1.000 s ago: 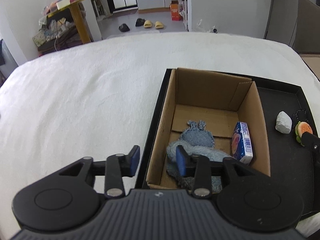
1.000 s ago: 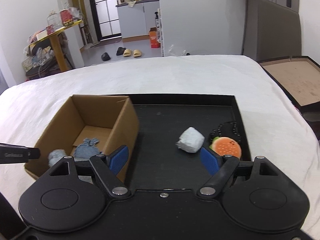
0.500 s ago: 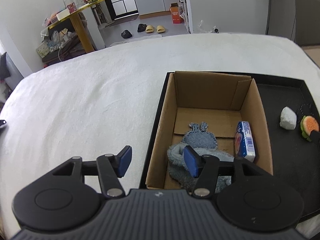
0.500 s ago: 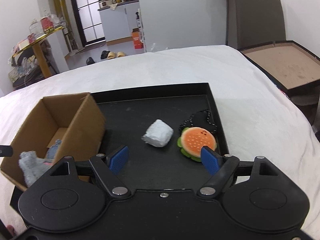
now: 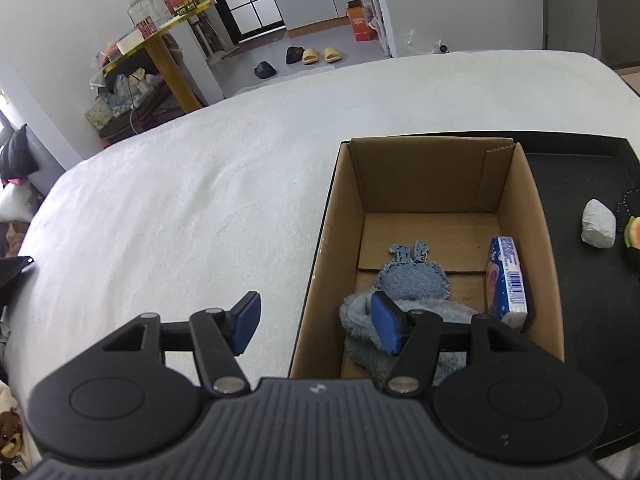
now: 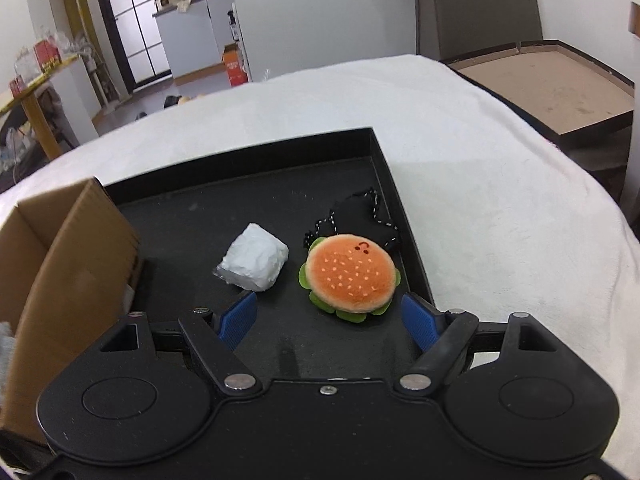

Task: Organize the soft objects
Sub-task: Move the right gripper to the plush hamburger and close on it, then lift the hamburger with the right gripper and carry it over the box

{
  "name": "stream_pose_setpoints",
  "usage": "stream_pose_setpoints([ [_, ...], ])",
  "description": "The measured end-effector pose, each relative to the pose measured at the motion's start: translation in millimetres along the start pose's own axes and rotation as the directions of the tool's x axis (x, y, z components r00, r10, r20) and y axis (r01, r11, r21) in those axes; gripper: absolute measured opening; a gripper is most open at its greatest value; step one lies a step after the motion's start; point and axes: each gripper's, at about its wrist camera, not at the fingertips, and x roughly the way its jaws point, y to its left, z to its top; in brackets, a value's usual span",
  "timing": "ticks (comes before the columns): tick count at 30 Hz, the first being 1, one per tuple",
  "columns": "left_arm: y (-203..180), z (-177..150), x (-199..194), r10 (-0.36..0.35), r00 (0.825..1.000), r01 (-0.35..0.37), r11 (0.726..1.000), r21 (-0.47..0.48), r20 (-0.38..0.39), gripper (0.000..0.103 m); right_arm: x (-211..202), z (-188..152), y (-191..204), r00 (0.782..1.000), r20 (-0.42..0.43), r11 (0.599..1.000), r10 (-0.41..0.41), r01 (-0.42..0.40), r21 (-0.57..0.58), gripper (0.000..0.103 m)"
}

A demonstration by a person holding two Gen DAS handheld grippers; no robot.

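Note:
An open cardboard box stands on the left of a black tray. Inside it lie a fuzzy blue-grey sock, a denim bunny patch and a blue tissue pack. My left gripper is open and empty, held above the box's near left wall. On the tray lie a plush burger with a black cord and a white crumpled wad. My right gripper is open and empty, just short of the burger, which sits between its fingers' line.
The tray rests on a white bed cover. A shallow brown tray lies off the bed's right side. A yellow table with clutter and slippers are on the floor beyond.
My right gripper has swung right and closer, so the burger now sits centred before it. My left gripper has pulled back and up from the box. Both stay open.

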Motion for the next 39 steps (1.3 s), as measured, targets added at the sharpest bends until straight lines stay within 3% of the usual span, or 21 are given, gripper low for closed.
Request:
stream_pose_setpoints([
  [14, -21.8, 2.5, 3.7, 0.050, 0.999, -0.049, 0.996, 0.072, -0.010, 0.060, 25.8, 0.0, -6.8, 1.000, -0.011, 1.000, -0.002, 0.002, 0.003, 0.076],
  [17, -22.5, 3.1, 4.1, 0.054, 0.998, -0.053, 0.996, 0.074, -0.012, 0.060, 28.2, 0.4, -8.6, 1.000, -0.001, 1.000, 0.000, 0.000, 0.003, 0.072],
  [20, -23.5, 3.1, 4.3, 0.056, 0.998, -0.055, 0.996, 0.075, -0.012, 0.060, 29.2, 1.4, -8.1, 1.000, 0.016, 0.999, -0.027, 0.027, -0.020, 0.058],
  [21, -23.0, 3.1, 4.4, 0.054, 0.998, -0.053, 0.996, 0.071, -0.013, 0.060, 28.6, 1.4, -8.2, 0.999, 0.016, 0.999, -0.032, 0.032, -0.023, 0.057],
  [39, 1.4, 1.1, -8.6, -0.007, 1.000, 0.008, 1.000, -0.024, 0.017, 0.060, -23.7, 8.7, 1.1, 0.998, 0.066, 0.999, -0.003, 0.006, -0.042, 0.055],
])
